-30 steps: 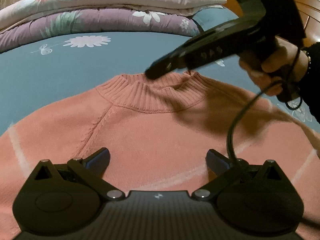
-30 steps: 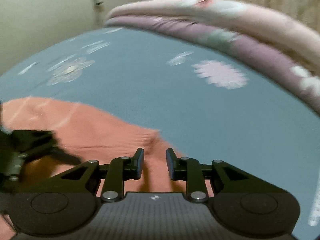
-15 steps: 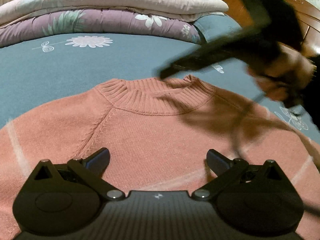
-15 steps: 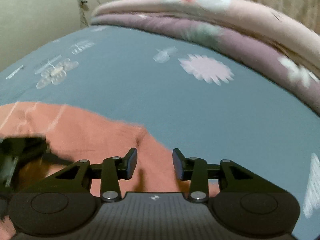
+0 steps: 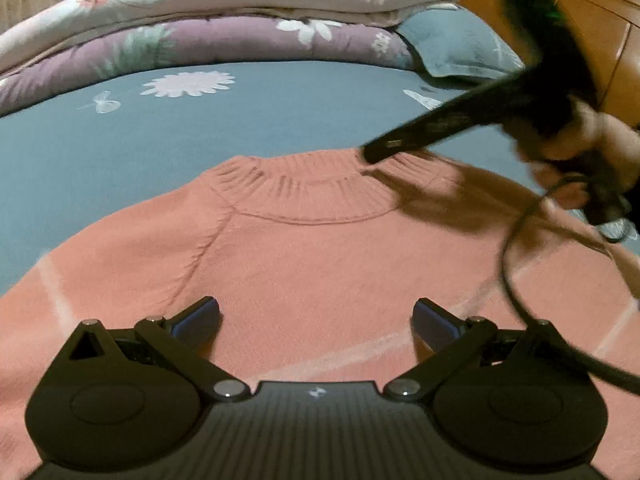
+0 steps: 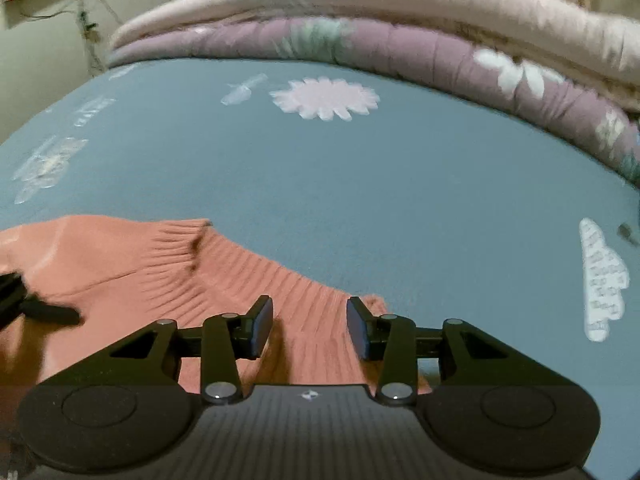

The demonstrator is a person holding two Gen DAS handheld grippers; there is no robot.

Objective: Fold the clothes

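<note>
Since a second ago, the right claw has spread its jaws from nearly closed to partly open and dropped onto the ribbed collar.

Left wrist view: the left claw hovers wide open, holding nothing, over the chest of the salmon-pink knitted sweater, which lies flat, front up, on the teal flower-printed bedsheet ahead, apparently steadying it. The right claw's tip reaches the collar's far right.

Right wrist view: the collar edge sits between its jaws, ungripped, probably set for a pinch. Folded quilts lie well beyond.
</note>
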